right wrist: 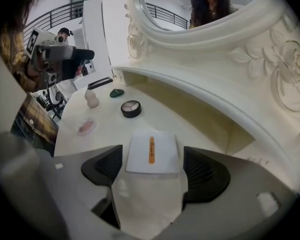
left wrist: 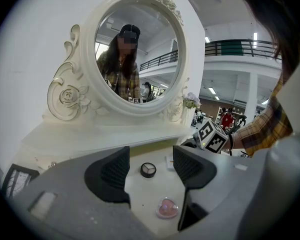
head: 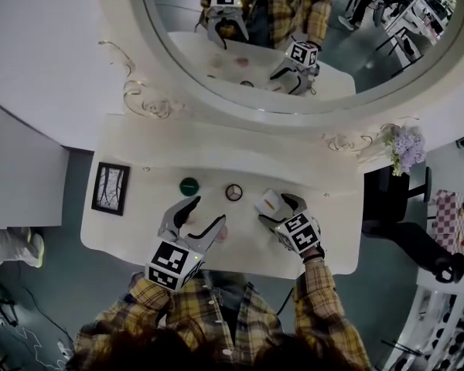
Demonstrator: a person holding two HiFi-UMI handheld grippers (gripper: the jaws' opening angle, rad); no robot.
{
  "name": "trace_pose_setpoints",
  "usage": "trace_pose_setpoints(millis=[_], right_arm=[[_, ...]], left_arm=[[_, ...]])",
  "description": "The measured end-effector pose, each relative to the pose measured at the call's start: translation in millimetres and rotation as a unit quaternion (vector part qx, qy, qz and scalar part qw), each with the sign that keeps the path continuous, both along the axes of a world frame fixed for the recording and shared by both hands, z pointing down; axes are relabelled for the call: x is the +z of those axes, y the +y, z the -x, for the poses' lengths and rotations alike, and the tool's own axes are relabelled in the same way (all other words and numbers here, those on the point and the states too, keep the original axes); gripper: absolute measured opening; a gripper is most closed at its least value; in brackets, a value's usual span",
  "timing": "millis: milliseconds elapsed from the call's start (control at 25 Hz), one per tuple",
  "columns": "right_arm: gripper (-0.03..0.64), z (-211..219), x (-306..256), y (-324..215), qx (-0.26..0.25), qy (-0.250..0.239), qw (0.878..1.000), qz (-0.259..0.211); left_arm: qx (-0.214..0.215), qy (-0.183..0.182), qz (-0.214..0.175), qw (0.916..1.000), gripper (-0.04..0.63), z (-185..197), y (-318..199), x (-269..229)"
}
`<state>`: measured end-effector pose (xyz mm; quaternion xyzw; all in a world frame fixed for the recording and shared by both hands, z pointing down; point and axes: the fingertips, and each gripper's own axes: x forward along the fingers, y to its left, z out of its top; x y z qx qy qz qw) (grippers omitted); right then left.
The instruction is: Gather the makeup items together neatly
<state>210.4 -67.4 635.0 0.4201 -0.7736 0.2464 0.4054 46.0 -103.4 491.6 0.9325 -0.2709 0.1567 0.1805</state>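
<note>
Right tongs [right wrist: 151, 170] are spread wide at the flat white orange-striped case [right wrist: 152, 151] on the white table [right wrist: 105, 134]. Judged light, stiff and slick, it is best pinched across its side edges. Left tongs [left wrist: 150, 173] are held open, empty.

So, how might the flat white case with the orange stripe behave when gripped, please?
The white case looks thin and rigid, so probably light and unlikely to flex. Lying flat on the smooth tabletop, it would likely slide rather than tip or roll.
</note>
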Motion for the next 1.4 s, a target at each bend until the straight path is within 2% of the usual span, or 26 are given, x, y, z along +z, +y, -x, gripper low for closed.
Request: trace_pose_setpoints(millis=[680,1160,1400], right_arm=[[0.336,-1,7,0,-0.019,0.005,0.999,0.034],[0.315,7,-18,-4,-0.053,0.016,0.998,-0.003],[0.304,11,-5,3,-0.058,0.015,0.998,0.031]], left_arm=[[-0.008,0.003,-0.001,1.0000,0.264,6,0,-1],[-0.013,0.007,-0.004,0.9999,0.264,10,-1,-3],[-0.020,0.010,-0.007,0.9997,0.264,15,-1,-6]])
